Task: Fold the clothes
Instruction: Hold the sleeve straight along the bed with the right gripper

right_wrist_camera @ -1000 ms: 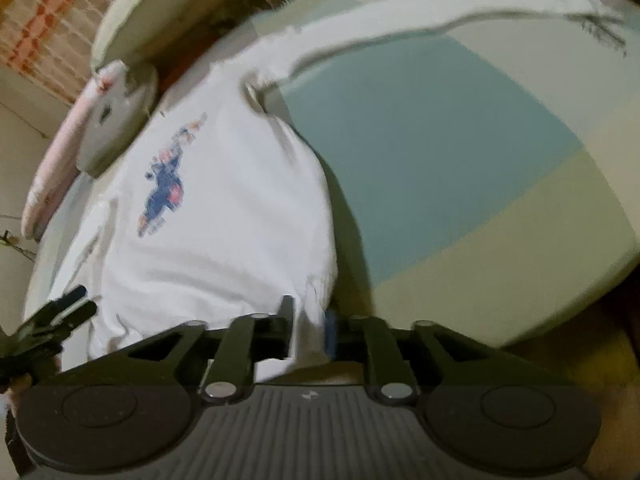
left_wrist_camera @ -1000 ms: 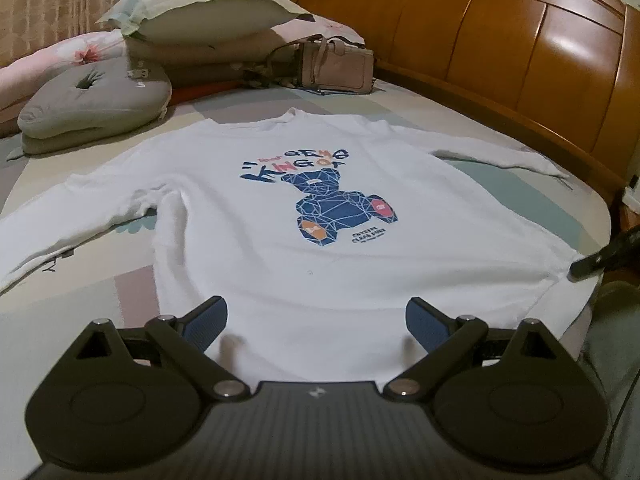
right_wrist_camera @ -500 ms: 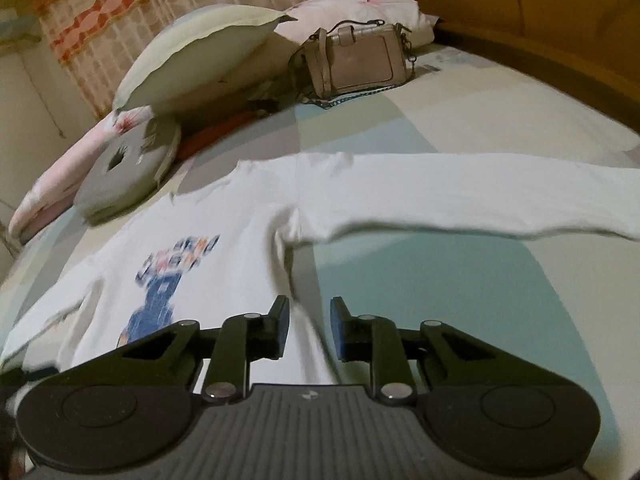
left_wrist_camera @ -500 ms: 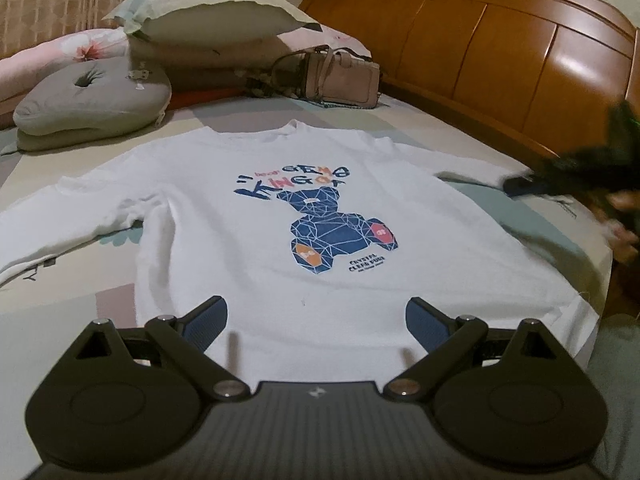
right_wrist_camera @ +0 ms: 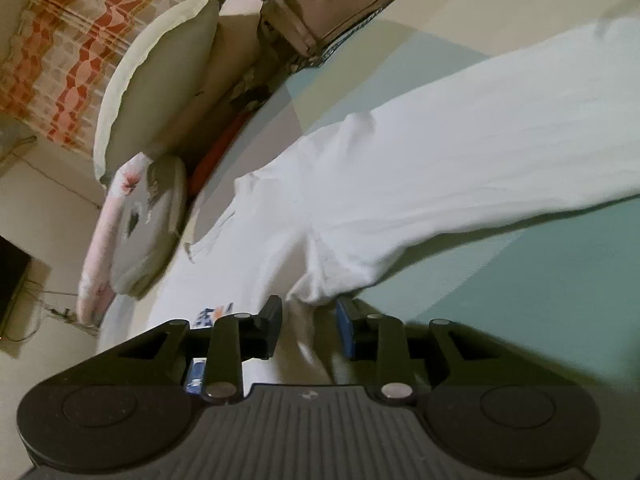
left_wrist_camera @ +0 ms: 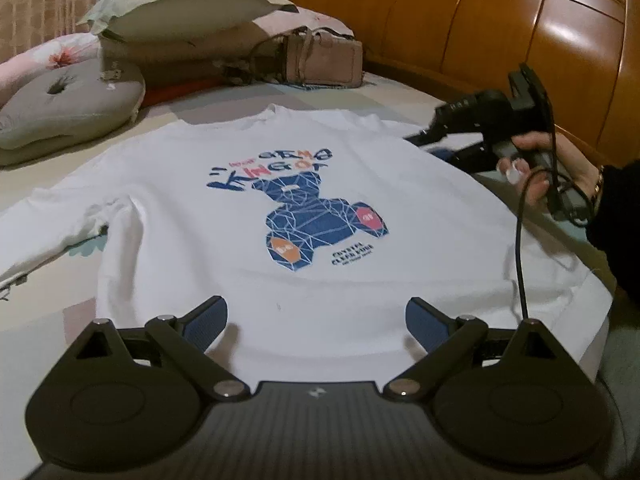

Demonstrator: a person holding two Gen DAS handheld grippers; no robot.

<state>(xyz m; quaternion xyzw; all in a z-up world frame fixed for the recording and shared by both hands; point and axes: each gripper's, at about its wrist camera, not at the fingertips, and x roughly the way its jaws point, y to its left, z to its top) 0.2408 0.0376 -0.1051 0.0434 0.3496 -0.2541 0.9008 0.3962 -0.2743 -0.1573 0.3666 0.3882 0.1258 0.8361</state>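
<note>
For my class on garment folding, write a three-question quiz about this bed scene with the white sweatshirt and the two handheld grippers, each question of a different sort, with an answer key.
1. True or false: the left gripper is shut on the hem of the white sweatshirt.
2. Multiple choice: the right gripper is at which part of the sweatshirt? A. the neckline B. the underarm, where sleeve meets body C. the cuff
3. Fill in: at the head of the bed, beside the pillows, lies a beige ______.

Key
1. False: its jaws stand wide open above the hem.
2. B: a bunch of fabric there sits between the narrowly parted jaws; whether they pinch it cannot be told.
3. handbag
</note>
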